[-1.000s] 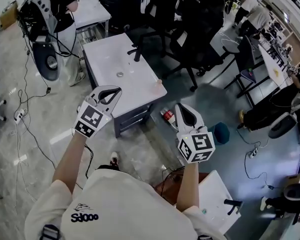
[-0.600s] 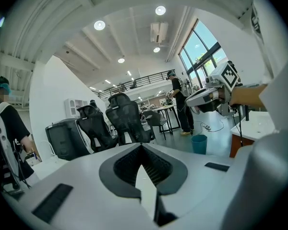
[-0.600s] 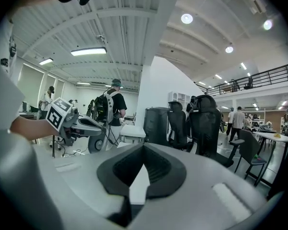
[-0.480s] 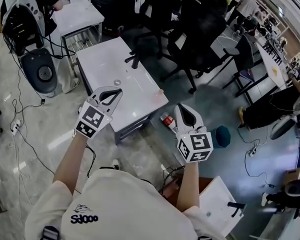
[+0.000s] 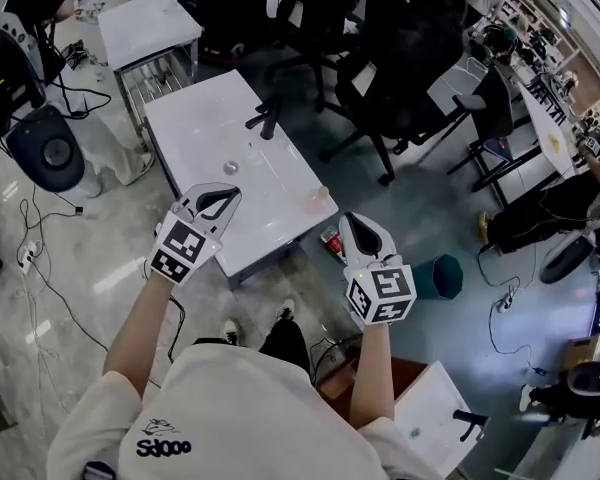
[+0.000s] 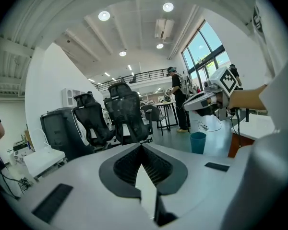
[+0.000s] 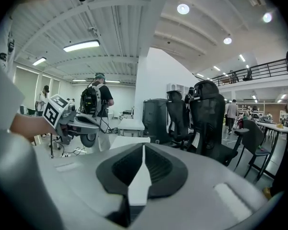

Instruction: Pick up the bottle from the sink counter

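The white sink counter [image 5: 265, 193] has a black faucet [image 5: 264, 118] and a round drain [image 5: 231, 168]. A small pale bottle [image 5: 322, 195] stands at the counter's right corner. My left gripper [image 5: 230, 193] hovers over the counter's near edge, left of the bottle, shut and empty. My right gripper [image 5: 349, 220] hangs over the floor just right of that corner, also shut with nothing held. In the left gripper view the jaws [image 6: 142, 148] meet tip to tip. The right gripper view shows the same at its own gripper [image 7: 143, 148]. Neither gripper view shows the bottle.
Black office chairs [image 5: 400, 58] crowd the counter's far side. A red-labelled item [image 5: 332, 240] lies on the floor under the right corner, near a teal bin [image 5: 443, 276]. Cables [image 5: 40, 258] run over the floor at left. Another white table [image 5: 150, 23] stands behind.
The person has walked closer, so the counter now lies nearer below. Both grippers have moved forward and down toward it; the left one now overlaps its near edge. Both stayed shut.
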A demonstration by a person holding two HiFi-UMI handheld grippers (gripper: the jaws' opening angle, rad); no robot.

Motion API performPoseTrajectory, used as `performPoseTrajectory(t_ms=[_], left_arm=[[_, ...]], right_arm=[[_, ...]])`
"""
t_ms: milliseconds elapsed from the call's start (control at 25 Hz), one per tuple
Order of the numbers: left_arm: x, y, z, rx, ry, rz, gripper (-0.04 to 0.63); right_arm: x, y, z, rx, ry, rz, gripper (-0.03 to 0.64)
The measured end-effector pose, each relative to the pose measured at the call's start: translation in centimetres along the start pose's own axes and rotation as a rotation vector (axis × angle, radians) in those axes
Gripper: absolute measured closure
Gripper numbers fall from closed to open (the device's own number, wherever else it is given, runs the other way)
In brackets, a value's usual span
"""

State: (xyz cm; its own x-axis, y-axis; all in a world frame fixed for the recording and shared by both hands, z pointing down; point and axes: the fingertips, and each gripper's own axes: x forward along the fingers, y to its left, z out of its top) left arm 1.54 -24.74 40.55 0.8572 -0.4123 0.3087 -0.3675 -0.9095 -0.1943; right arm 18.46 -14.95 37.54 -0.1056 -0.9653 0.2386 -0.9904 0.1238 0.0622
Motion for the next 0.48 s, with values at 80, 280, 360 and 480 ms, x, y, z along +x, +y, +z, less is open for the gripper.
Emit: performPoseTrajectory(t_ms=[80, 280, 360, 480], left_arm=[[0.8, 0.2, -0.8, -0.016, 0.016, 0.003, 0.596], [3.0, 1.4, -2.3, -0.049, 0.036, 0.042, 0.596], [3.8, 1.6, -2.9, -0.058, 0.042, 0.055, 0.597], [5.0, 1.9, -3.9, -0.071, 0.057, 0.068, 0.596]], right_arm=[[1.1, -0.6, -1.0, 0.012, 0.02, 0.013, 0.557], [4.2, -2.2, -3.5, 0.025, 0.065, 0.052, 0.524], [5.4, -2.9, -4.6, 0.032, 0.08, 0.064, 0.51], [7.3, -3.7, -6.3, 0.044, 0.1, 0.078, 0.49]])
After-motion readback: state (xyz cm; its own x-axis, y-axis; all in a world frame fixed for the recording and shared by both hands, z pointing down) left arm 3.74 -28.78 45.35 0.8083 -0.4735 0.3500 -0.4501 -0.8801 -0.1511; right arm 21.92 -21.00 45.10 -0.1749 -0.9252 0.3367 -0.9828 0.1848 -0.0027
